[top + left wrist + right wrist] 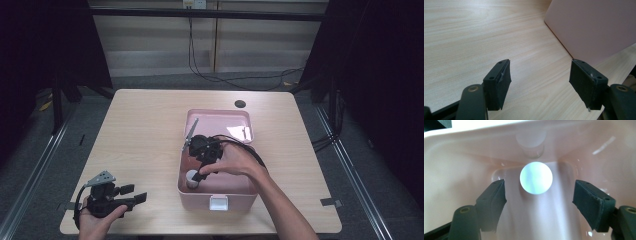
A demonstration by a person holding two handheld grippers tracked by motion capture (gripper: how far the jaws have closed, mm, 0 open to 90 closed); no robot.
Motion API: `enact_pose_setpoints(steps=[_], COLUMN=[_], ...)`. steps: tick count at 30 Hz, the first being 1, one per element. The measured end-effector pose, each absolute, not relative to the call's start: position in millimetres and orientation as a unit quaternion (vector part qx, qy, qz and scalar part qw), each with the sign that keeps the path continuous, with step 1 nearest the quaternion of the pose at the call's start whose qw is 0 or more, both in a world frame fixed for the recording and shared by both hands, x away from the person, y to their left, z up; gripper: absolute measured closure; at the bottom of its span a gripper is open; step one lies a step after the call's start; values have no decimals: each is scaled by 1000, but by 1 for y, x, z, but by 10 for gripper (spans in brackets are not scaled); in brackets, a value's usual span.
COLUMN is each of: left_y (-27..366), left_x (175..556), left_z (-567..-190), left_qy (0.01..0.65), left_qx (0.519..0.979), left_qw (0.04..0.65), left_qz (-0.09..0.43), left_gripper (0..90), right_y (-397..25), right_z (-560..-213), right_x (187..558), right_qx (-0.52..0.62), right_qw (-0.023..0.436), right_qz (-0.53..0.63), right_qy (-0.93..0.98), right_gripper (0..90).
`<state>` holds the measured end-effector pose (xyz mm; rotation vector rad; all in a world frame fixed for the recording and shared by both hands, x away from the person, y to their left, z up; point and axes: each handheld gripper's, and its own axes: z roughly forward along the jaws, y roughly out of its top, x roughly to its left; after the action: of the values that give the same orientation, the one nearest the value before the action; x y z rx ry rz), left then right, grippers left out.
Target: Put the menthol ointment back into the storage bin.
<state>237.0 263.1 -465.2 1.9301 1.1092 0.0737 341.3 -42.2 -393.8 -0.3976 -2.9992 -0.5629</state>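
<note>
A pink plastic box (240,199) stands open on the wooden table (145,130), its lid (212,119) tilted back. In the box's near left corner stands a small white round-topped object (192,178) (536,177). A hand holds my right gripper (199,174) (539,195) down inside the box; it is open, and the white object lies just past the fingertips, between the jaw lines, untouched. My left gripper (134,193) (540,77) rests low at the table's front left, open and holding nothing, pointed at the box's outer wall (594,27).
A white latch (218,202) sits on the box's front wall, and a white label (241,132) shows inside the lid. A dark round hole (240,104) is in the table behind the box. Cables (235,80) trail on the floor beyond the far edge.
</note>
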Motion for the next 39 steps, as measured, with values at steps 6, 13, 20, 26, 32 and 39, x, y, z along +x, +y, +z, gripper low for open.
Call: enact_pose_setpoints(steps=[6, 13, 20, 26, 32, 39], left_y=[263, 263, 263, 263, 263, 263], left_x=[237, 237, 237, 237, 238, 238], left_z=[-465, -465, -465, -465, -465, -465], left_qy=[447, 448, 449, 449, 453, 456], left_qx=[777, 778, 776, 777, 776, 775], left_qw=[442, 439, 441, 440, 438, 436], left_qz=[32, 31, 29, 29, 30, 31], left_gripper=[334, 331, 325, 320, 347, 351], right_y=[-61, -80, -103, -132, -161, -186], right_z=[-389, -387, -383, -379, -378, -377], right_x=[335, 328, 319, 308, 297, 282], right_qx=[-148, -176, -197, -221, -260, -295], right_qw=[19, 4, -16, -49, -68, -106], right_qz=[-211, -238, -270, -328, -380, -396], right_qy=[-966, -955, -942, -917, -885, -863], right_gripper=[265, 273, 277, 301, 303, 297])
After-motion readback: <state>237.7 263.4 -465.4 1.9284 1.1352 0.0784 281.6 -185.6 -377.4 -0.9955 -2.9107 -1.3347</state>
